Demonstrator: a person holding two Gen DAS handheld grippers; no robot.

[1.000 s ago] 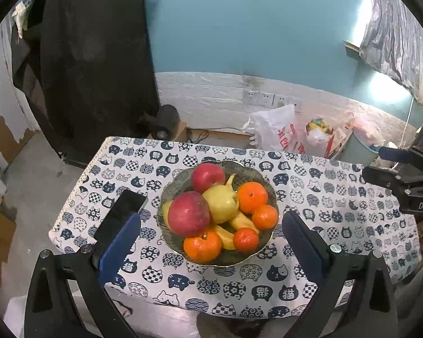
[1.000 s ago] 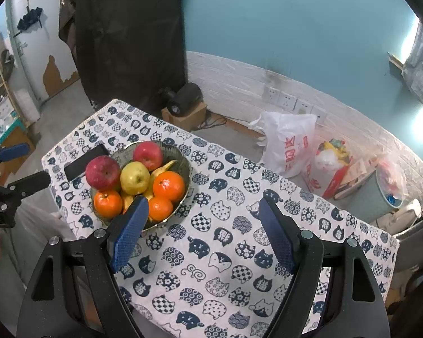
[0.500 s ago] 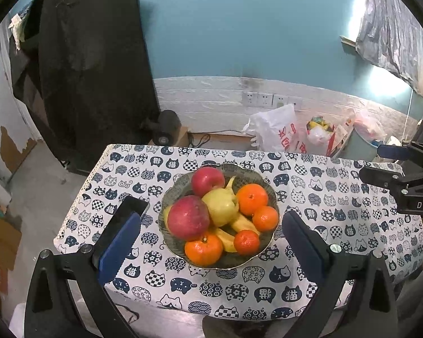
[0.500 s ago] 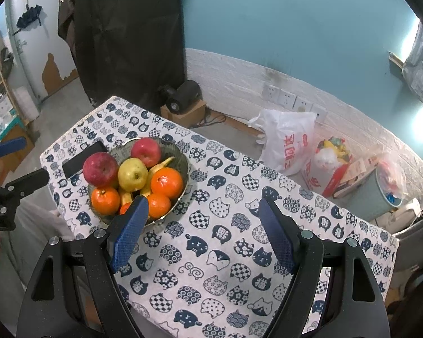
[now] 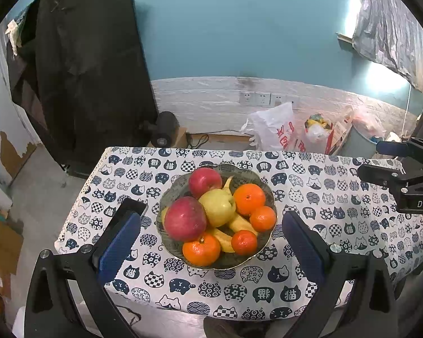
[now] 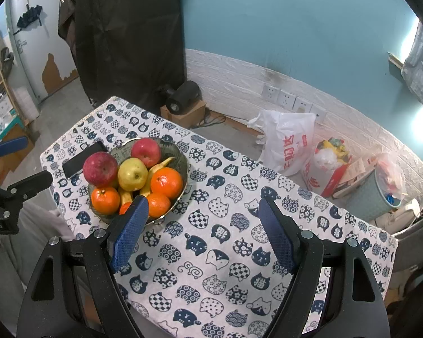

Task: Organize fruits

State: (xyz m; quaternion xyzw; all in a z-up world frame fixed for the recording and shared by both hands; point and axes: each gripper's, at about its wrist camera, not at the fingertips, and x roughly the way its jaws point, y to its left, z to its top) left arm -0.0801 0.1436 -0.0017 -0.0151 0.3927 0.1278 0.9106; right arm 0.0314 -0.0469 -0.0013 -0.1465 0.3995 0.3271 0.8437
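Fruit (image 5: 216, 216) heaped in bowl (image 5: 270, 197)

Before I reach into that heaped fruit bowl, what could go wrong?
1. The big red apple leans over the patterned bowl's left rim; a nudge might roll it onto the black phone alongside.
2. The bananas sit wedged under the yellow pear and oranges; pulling them first could topple the pile.

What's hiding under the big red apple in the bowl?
Under the big red apple in the bowl a bit of yellow-green fruit peeks out on the left, and an orange sits below it. The rest underneath is covered.
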